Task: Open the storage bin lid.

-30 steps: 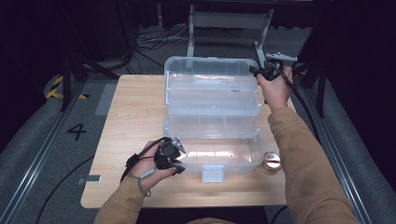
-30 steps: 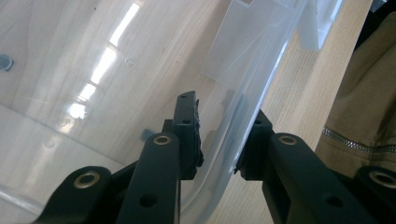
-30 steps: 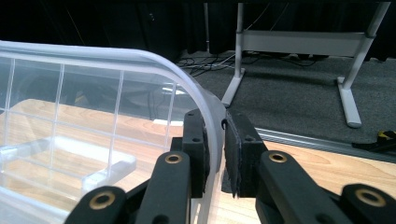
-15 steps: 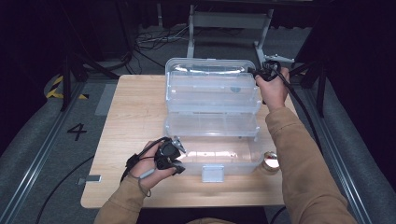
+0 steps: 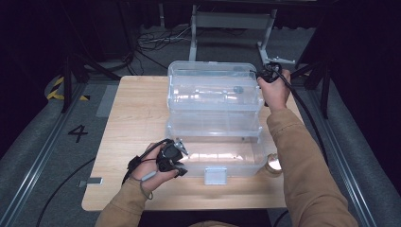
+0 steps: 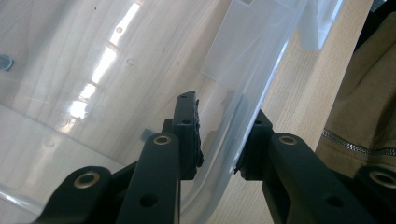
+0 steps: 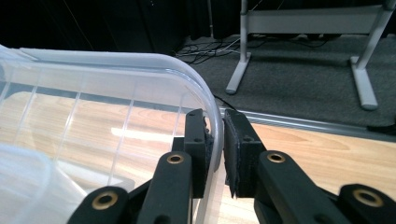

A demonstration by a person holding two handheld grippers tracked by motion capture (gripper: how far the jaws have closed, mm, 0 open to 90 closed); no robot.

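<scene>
A clear plastic box (image 5: 215,146) sits on the wooden table (image 5: 137,109), and everything here is placed from that box. Its lid (image 5: 215,92) stands raised over the box's far half, hinged or resting along the box's far side; which of the two cannot be told.

The right gripper (image 5: 270,75) is at the far right corner of the lid. In the right gripper view its pads (image 7: 196,149) clamp the lid's curved rim (image 7: 212,126), one pad inside the rim and one outside, both pressed on the plastic. The right hand (image 5: 275,92) and its tan sleeve (image 5: 302,161) run along the box's right side.

The left gripper (image 5: 176,158) is at the box's near left corner. In the left gripper view the box's wall (image 6: 252,93) passes between the two pads (image 6: 189,130); the right pad lies against the wall, the left pad looks just off it, so the grasp is loose at best and I cannot tell whether it truly pinches.

A latch (image 5: 215,176) hangs on the box's near wall, at its middle. A small round tape roll (image 5: 273,164) lies just beside the box's near right corner.
</scene>
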